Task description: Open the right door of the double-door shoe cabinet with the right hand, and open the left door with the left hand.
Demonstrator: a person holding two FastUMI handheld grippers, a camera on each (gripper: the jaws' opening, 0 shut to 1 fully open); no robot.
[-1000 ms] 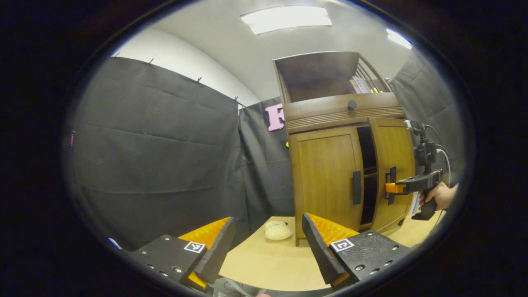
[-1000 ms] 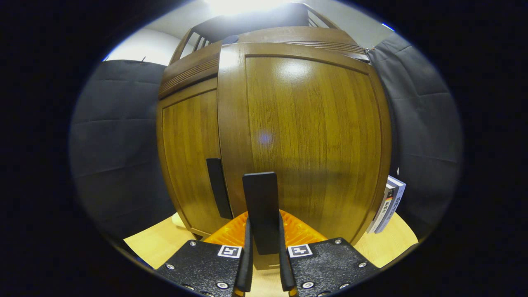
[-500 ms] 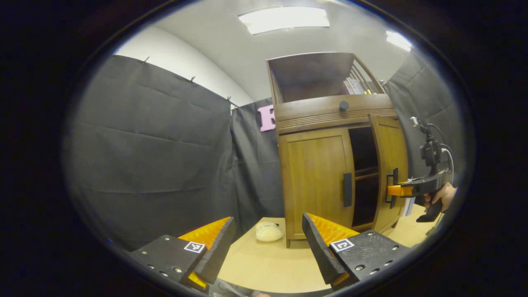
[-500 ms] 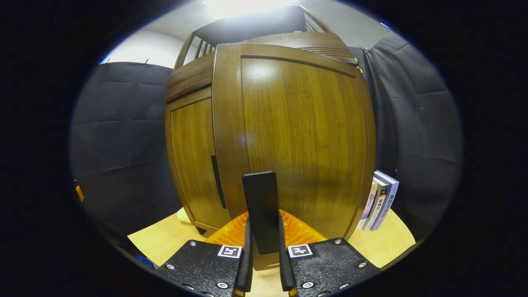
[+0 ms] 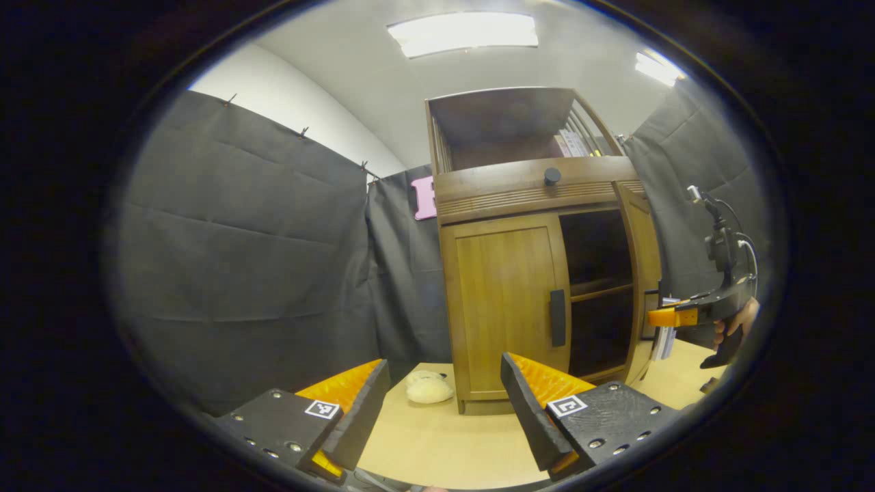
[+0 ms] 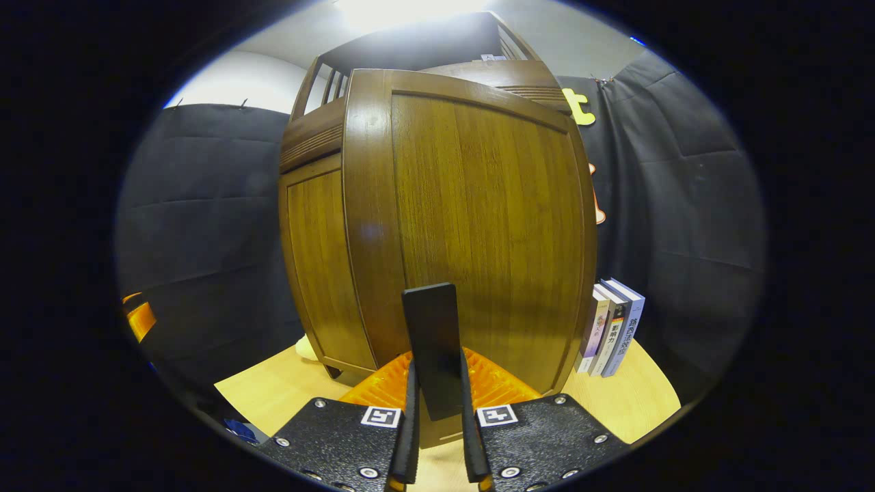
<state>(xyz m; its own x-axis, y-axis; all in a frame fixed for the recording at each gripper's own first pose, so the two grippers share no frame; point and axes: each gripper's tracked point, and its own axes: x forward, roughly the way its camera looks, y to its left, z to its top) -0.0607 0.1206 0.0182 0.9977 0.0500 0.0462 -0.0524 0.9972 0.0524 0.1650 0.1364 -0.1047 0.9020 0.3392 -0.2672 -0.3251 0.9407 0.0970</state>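
The wooden shoe cabinet (image 5: 526,198) stands on the table. Its right door (image 5: 646,273) is swung far open, edge-on in the left gripper view, baring dark shelves (image 5: 600,290). The left door (image 5: 502,301) is closed, with a dark handle (image 5: 558,317). My right gripper (image 6: 437,410) is shut on the right door's handle (image 6: 432,342), the door panel (image 6: 478,225) close in front of it. The right gripper (image 5: 660,317) also shows held by a hand (image 5: 738,324). My left gripper (image 5: 441,403) is open, well short of the cabinet, holding nothing.
A cream plush lump (image 5: 427,388) lies on the yellow table (image 5: 444,437) left of the cabinet's foot. Several books (image 6: 612,328) stand upright right of the cabinet. Black cloth walls close in on both sides.
The right gripper has pulled the right door from slightly ajar to wide open, uncovering the shelves. The left gripper's view has drifted, so the cabinet sits further left; its fingers stay open.
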